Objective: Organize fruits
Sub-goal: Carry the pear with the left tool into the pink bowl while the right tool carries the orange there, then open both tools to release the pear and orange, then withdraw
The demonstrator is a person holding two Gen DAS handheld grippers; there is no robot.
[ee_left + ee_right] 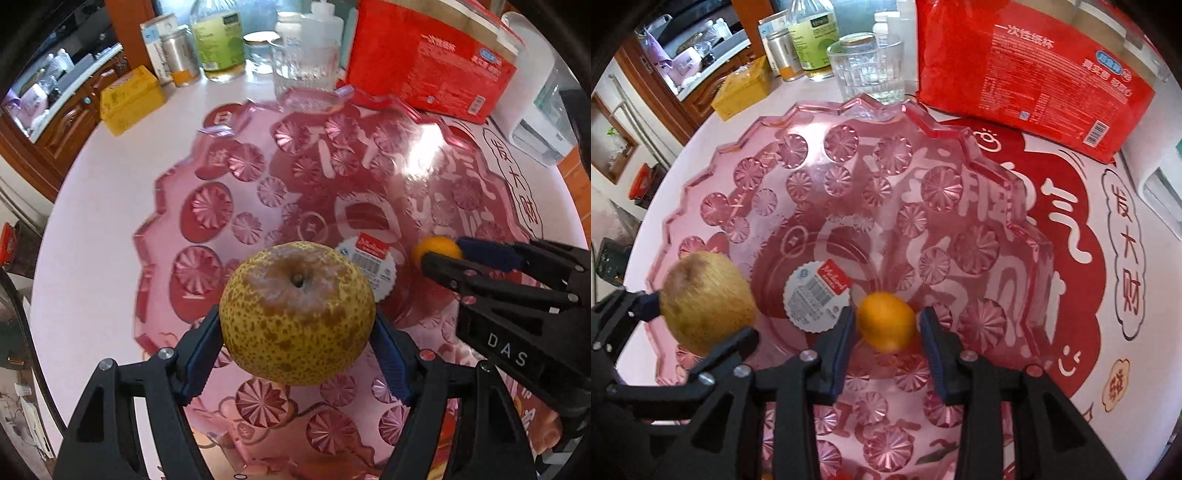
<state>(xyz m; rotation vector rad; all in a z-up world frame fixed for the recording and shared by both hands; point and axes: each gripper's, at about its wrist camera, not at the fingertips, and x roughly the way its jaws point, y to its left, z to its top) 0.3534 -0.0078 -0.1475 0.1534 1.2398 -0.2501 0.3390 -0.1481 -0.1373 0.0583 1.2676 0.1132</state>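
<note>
Over the pink bowl (pixel 177 206) we have both tongs pointing steeply down, each with a fruit between its pads. Our left tongs (pixel 297 343) stand wide around the speckled pear (pixel 295 314): the left pad lies against its flank, and the right pad looks to be just touching, though we cannot be sure it presses. The pear sits with its stem dimple facing the camera, so its axis runs along the line of the tongs and down toward the bowl floor, near the bowl's left-hand wall as the right wrist view shows it.

Our right tongs (pixel 886 328) stand partly open about the small orange (pixel 888 321). We see a sliver of bowl between the fruit and the right pad, and the left pad sits just beside it, so we judge the hold is already let go or nearly so. The orange lies low in the bowl, close to the round label (pixel 816 295) at the bowl's middle, and seems to rest on the glass.

The relation that matters is straight down: each fruit lies directly ahead of its own tongs, the orange nearer the centre, the pear left of it, the two well apart. No earlier picture bears on how the jaws came to this. We judge the next move is a widening and a lift straight back, so neither pad nudges its fruit into rolling across the smooth curved floor.
</note>
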